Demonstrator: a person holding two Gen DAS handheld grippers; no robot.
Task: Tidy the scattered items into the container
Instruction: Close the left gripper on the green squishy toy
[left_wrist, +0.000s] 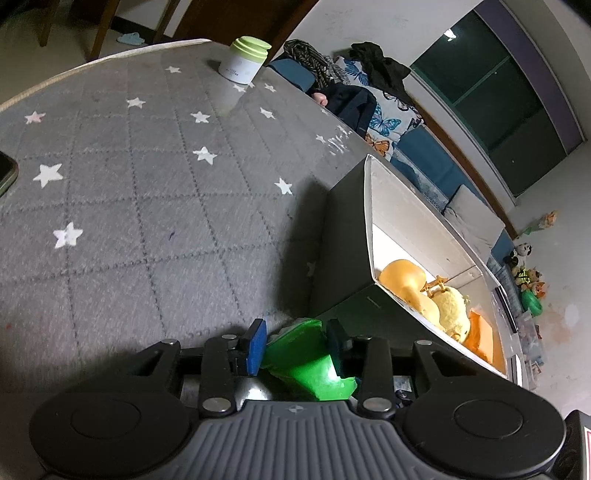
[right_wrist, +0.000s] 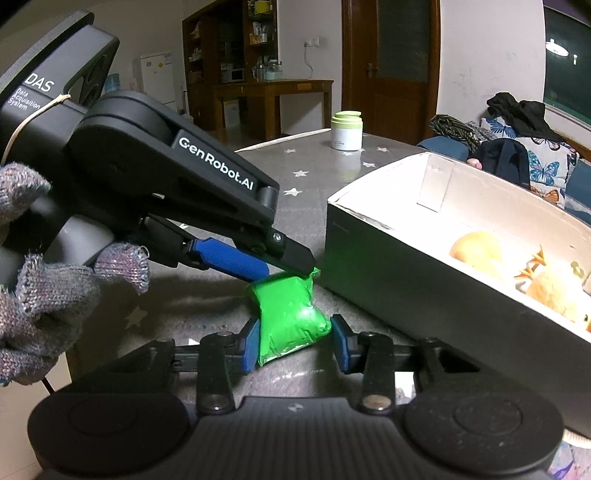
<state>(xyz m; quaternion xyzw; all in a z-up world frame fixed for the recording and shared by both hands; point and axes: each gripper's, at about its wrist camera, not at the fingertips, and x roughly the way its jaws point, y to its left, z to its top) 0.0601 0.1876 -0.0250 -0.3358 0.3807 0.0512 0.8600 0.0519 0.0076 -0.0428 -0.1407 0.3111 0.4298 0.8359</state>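
A green plastic pouch (right_wrist: 290, 317) lies on the grey star-patterned table cover, just left of the open box (right_wrist: 373, 273). My left gripper (right_wrist: 286, 267) comes in from the left, and its fingers pinch the pouch's upper end; in the left wrist view the pouch (left_wrist: 306, 360) sits between its blue pads (left_wrist: 255, 345). My right gripper (right_wrist: 295, 341) is open around the pouch's lower end, left pad touching, right pad a little apart. The box (left_wrist: 347, 254) holds a yellow plush toy (left_wrist: 452, 308) and an orange rounded toy (left_wrist: 402, 277).
A white jar with a green lid (right_wrist: 346, 130) stands at the far edge of the table (left_wrist: 110, 206). A dark phone-like object (left_wrist: 5, 173) lies at the left edge. Behind the box is a blue sofa with clothes and butterfly cushions (left_wrist: 380, 110).
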